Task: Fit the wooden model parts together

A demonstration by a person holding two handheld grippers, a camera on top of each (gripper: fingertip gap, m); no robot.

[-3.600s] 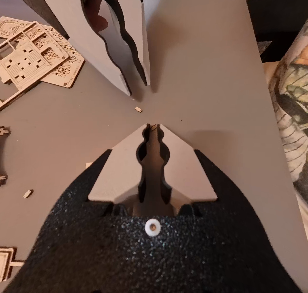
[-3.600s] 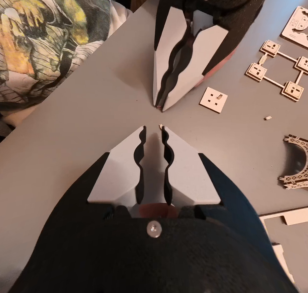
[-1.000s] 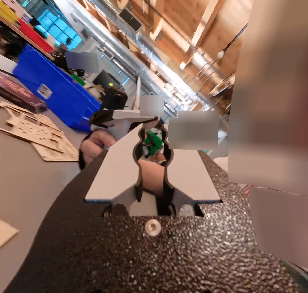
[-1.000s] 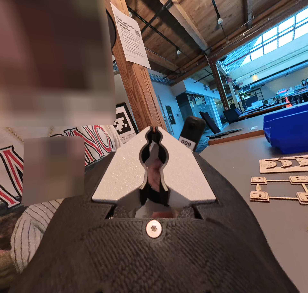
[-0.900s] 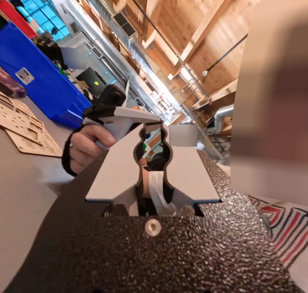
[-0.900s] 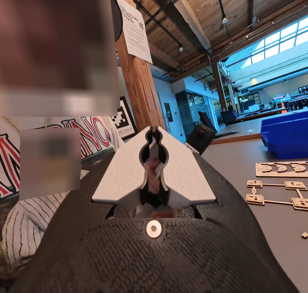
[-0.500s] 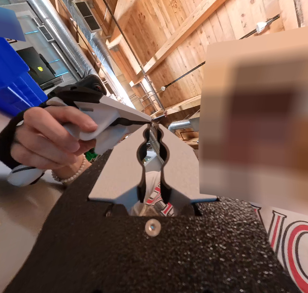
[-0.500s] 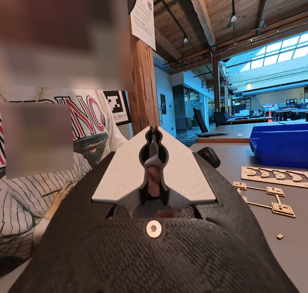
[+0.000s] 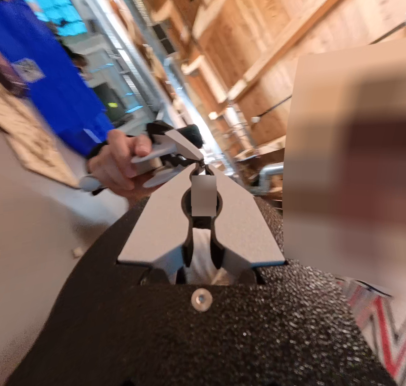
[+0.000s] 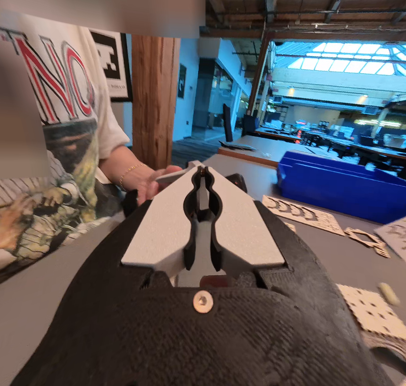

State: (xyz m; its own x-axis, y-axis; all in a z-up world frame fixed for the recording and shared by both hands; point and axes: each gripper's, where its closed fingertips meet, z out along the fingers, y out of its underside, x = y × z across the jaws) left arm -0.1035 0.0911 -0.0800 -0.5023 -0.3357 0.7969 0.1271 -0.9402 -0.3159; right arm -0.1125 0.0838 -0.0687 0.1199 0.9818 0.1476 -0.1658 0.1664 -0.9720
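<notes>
Both grippers are held up above the grey table (image 10: 325, 263), tip to tip. My left gripper (image 9: 202, 166) is shut, with a tiny dark sliver pinched at its tips. My right gripper (image 10: 203, 168) is shut on a tiny wooden piece (image 10: 203, 170). In the left wrist view the right gripper (image 9: 198, 158) comes in from the left, held by a hand (image 9: 118, 162), and its tip touches my left tips. In the right wrist view the left gripper's grey finger (image 10: 173, 174) and a hand (image 10: 142, 181) lie just behind my right tips. I cannot tell if both hold the same piece.
A blue bin (image 10: 334, 184) stands at the back of the table, blurred in the left wrist view (image 9: 55, 85). Laser-cut wooden sheets (image 10: 303, 215), a small frame part (image 10: 367, 241) and a holed square plate (image 10: 371, 314) lie at the right. A person's torso (image 10: 66, 116) is close on the left.
The left jaws, open a second ago, have closed. Both grippers have lifted off the table and their tips have come together. The views have swung round and the left one is blurred.
</notes>
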